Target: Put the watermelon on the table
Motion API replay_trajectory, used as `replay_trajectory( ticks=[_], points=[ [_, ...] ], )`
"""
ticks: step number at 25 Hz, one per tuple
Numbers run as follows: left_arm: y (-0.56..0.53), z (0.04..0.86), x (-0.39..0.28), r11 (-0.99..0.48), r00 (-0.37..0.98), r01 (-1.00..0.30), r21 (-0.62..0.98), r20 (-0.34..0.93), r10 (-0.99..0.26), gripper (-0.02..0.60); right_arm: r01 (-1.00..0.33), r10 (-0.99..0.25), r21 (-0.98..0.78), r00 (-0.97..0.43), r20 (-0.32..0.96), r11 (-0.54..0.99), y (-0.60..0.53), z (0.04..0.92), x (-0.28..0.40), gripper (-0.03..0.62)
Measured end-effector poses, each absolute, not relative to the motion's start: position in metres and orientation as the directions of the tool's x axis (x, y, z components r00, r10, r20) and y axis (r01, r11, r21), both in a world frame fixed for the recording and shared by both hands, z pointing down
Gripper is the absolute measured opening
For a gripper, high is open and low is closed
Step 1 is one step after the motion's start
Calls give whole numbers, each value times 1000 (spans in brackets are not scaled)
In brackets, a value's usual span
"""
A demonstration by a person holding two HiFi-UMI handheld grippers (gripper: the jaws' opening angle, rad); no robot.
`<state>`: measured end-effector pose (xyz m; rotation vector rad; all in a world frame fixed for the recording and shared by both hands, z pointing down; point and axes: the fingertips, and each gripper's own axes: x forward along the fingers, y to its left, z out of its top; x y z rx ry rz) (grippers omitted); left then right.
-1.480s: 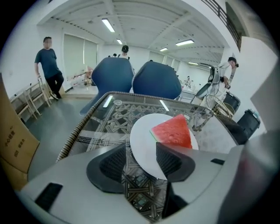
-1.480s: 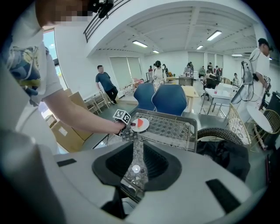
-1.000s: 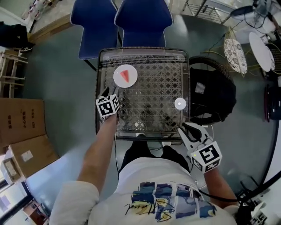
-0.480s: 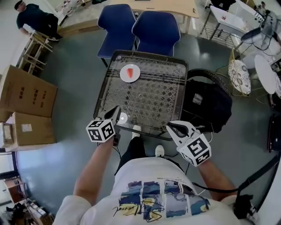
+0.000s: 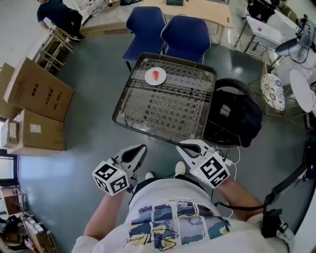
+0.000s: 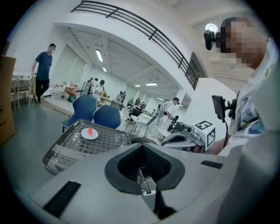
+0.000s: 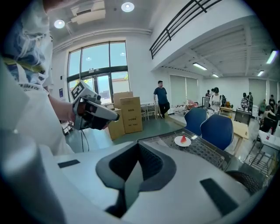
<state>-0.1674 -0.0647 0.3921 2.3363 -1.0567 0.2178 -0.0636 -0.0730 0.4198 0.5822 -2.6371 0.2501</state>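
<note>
A red watermelon slice (image 5: 156, 75) lies on a white plate (image 5: 150, 79) at the far left of the glass-topped lattice table (image 5: 119, 107). The left gripper view shows the slice (image 6: 89, 131) far ahead, and the right gripper view shows it too (image 7: 183, 139). Both grippers hang close to my body, well short of the table's near edge. My left gripper (image 5: 143, 147) is shut and holds nothing. My right gripper (image 5: 180, 146) is beside it, also shut and bare. Each one shows in the other's view: the right gripper (image 6: 176, 139), the left gripper (image 7: 113, 116).
Two blue chairs (image 5: 170, 28) stand behind the table. A black bag on a round wicker seat (image 5: 232, 117) sits right of it. Cardboard boxes (image 5: 35, 96) are stacked at the left. A person (image 5: 58, 14) stands far back left. Bare grey floor lies between me and the table.
My left gripper pulled back from beside the plate to my body, and the right one drew in a little. The table now looks farther away and smaller.
</note>
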Motion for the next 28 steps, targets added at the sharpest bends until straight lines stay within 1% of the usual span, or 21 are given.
replay_trajectory(
  ticks=[6, 11, 13, 23, 28],
  points=[
    [-11, 369, -184, -603, 728, -684, 410, 340, -595, 9, -423, -360, -38, -812, 459, 905, -24, 407, -108, 11],
    [15, 360, -231, -627, 744, -667, 403, 315, -589, 9, -412, -359, -22, -817, 451, 911, 3, 402, -166, 11],
    [20, 362, -242, -628, 747, -664, 406, 318, -583, 9, -410, -360, -13, -815, 454, 912, 9, 403, -180, 11],
    [64, 339, -263, -667, 792, -610, 427, 318, -521, 9, -451, -391, -5, -779, 490, 892, 53, 377, -204, 11],
    [89, 348, -268, -685, 809, -588, 429, 301, -506, 9, -462, -404, 9, -767, 498, 887, 79, 386, -212, 11]
  ],
)
